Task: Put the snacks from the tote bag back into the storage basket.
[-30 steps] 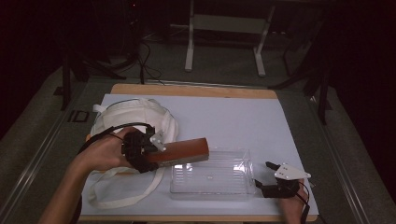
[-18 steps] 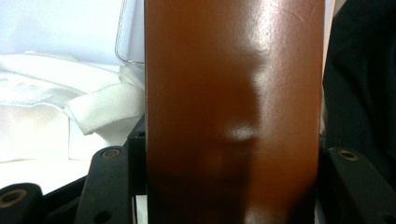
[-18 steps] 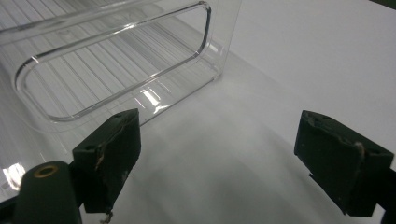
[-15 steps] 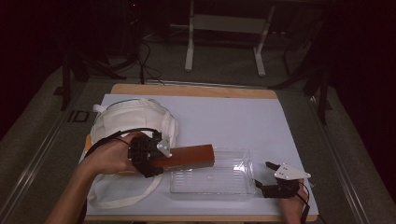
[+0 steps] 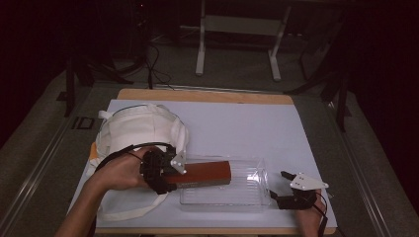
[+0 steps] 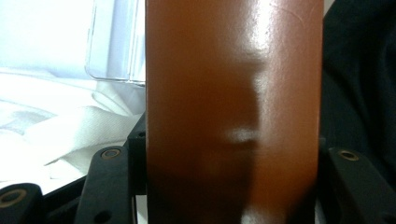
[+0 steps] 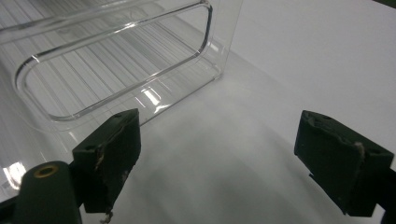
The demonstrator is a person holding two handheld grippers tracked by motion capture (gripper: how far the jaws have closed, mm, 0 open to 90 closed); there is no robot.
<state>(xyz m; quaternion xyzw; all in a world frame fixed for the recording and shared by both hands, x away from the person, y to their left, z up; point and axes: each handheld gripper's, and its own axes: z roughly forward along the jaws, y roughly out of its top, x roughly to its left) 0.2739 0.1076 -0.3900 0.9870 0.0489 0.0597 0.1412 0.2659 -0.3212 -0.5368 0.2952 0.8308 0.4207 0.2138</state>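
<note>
We see the left gripper (image 5: 165,175) clamped on one end of a brown rectangular box (image 5: 200,174); in the left gripper view the box (image 6: 233,107) fills the gap between both black jaws, glossy face toward the camera. The box lies roughly level, its long axis running across the table, free end over the left part of a clear plastic bin (image 5: 252,197). Can't tell if the box touches the bin's rim or floor.

The bin sits on the white table cover (image 5: 247,128), near the front edge, long side parallel to it. It's ribbed and transparent; in the right gripper view its end wall (image 7: 116,60) shows a rounded rectangular handle cutout.

A white cloth bag (image 5: 138,131) lies crumpled at the left of the cover, just behind the left hand (image 5: 116,170), with a strap trailing toward the front edge. The same fabric (image 6: 60,130) shows to the left of the box in the left gripper view.

The right gripper (image 5: 291,195) is low at the front right, just beside the bin's right end, not touching it. Its jaws stand wide apart with nothing between them, only bare cover under the pads (image 7: 343,158).
</note>
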